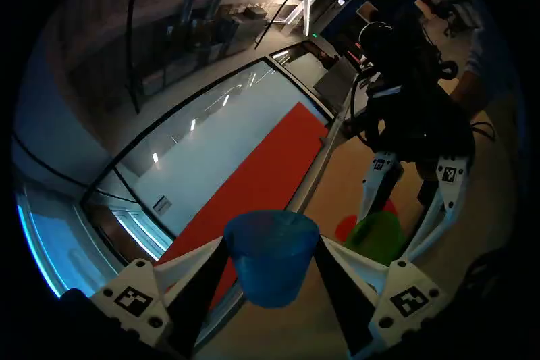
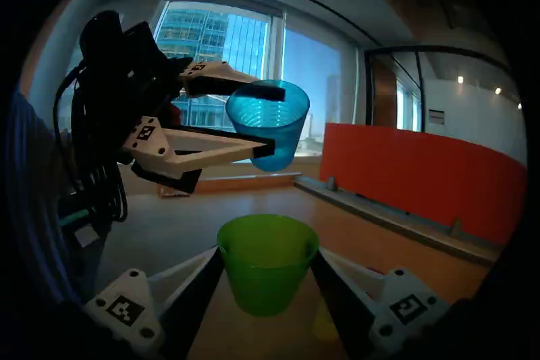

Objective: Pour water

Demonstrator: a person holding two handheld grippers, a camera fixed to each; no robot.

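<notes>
In the left gripper view, my left gripper (image 1: pixel 270 252) is shut on a translucent blue cup (image 1: pixel 271 269), held just in front of the camera. Beyond it to the right, my right gripper (image 1: pixel 386 235) holds a green cup (image 1: pixel 376 237) over the wooden table (image 1: pixel 337 184). In the right gripper view, my right gripper (image 2: pixel 266 259) is shut on the green cup (image 2: pixel 266 265), which stands upright with its mouth open upward. Higher and farther off, the left gripper (image 2: pixel 277 120) carries the blue cup (image 2: pixel 268 123), tipped slightly toward this camera. The two cups are apart.
A red partition panel (image 2: pixel 432 171) runs along the table's far side behind a grey rail (image 2: pixel 378 208). A red round mat (image 1: pixel 345 226) lies on the table by the green cup. A yellow spot (image 2: pixel 324 326) lies under the right fingers. A blue sleeve (image 2: pixel 27 211) is at the left.
</notes>
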